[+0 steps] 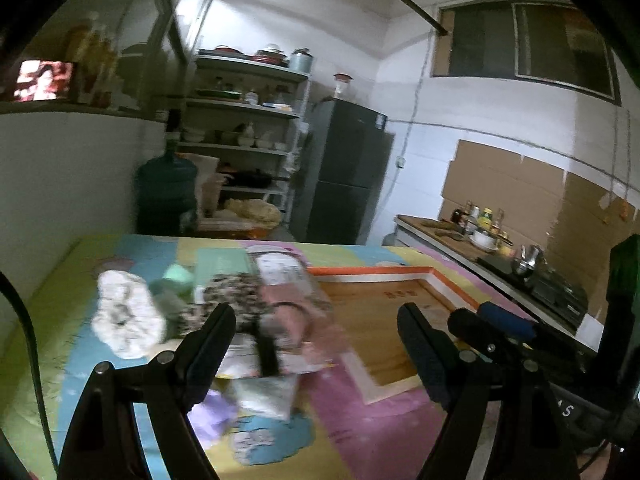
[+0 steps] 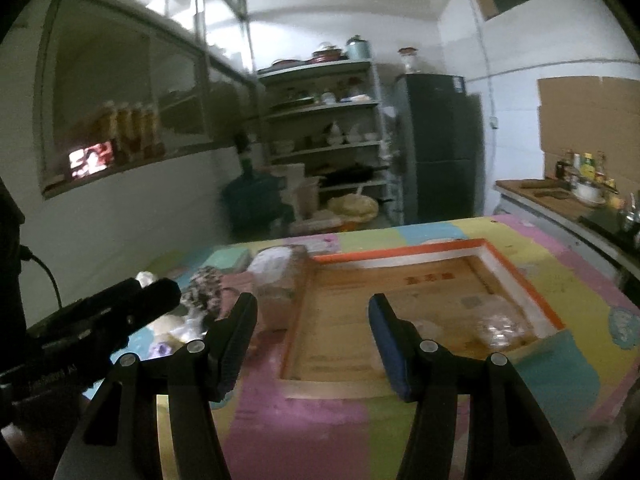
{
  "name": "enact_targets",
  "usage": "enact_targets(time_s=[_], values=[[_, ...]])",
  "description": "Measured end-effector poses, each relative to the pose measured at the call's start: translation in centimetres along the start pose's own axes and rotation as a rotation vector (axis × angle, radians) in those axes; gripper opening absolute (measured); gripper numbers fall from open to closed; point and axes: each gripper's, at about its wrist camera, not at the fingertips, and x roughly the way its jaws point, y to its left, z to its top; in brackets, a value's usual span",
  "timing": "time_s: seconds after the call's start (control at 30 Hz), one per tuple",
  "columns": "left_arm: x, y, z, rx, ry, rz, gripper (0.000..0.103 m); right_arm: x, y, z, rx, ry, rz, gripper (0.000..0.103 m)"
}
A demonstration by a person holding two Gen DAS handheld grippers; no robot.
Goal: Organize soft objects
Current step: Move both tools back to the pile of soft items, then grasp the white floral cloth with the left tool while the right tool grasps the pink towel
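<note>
A pile of soft objects lies on the colourful table: a white fluffy scrunchie (image 1: 124, 314), a leopard-print cloth (image 1: 228, 292), a pink item with a black band (image 1: 288, 316), a green sponge (image 1: 178, 276) and packets in clear wrap (image 1: 264, 396). A shallow cardboard box (image 1: 384, 320) with an orange rim sits to their right. In the right wrist view the box (image 2: 400, 300) holds a clear-wrapped item (image 2: 500, 328). My left gripper (image 1: 316, 344) is open and empty above the pile's near edge. My right gripper (image 2: 312, 336) is open and empty over the box's front.
A patchwork cloth (image 1: 360, 432) covers the table. Behind it stand a blue water jug (image 1: 168, 188), metal shelves (image 1: 244, 120) of dishes and a dark fridge (image 1: 344, 172). A counter with bottles and a stove (image 1: 500, 248) runs along the right.
</note>
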Motion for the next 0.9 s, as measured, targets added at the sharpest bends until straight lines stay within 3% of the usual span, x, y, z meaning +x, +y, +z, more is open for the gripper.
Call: enact_targets(time_s=[0.33, 0.53, 0.7, 0.8, 0.9], values=[[-1.4, 7.5, 0.2, -0.052, -0.028, 0.122, 0.083, 3.2, 4.4, -0.2, -0.064, 0.05, 0.093, 0.06], [1.1, 12.4, 0.1, -0.141, 0.025, 0.156, 0.083, 5.5, 6.2, -0.3, -0.087, 0.083, 0.134, 0.06], [3.7, 14.3, -0.3, -0.175, 0.073, 0.152, 0.083, 6.8, 6.9, -0.7, -0.102, 0.106, 0.153, 0.06], [5.3, 15.0, -0.6, -0.189, 0.109, 0.163, 0.076, 7.6, 6.8, -0.9, -0.109, 0.119, 0.144, 0.06], [6.4, 15.8, -1.0, -0.21, 0.151, 0.18, 0.063, 8.8, 6.3, -0.9, -0.115, 0.138, 0.126, 0.06]])
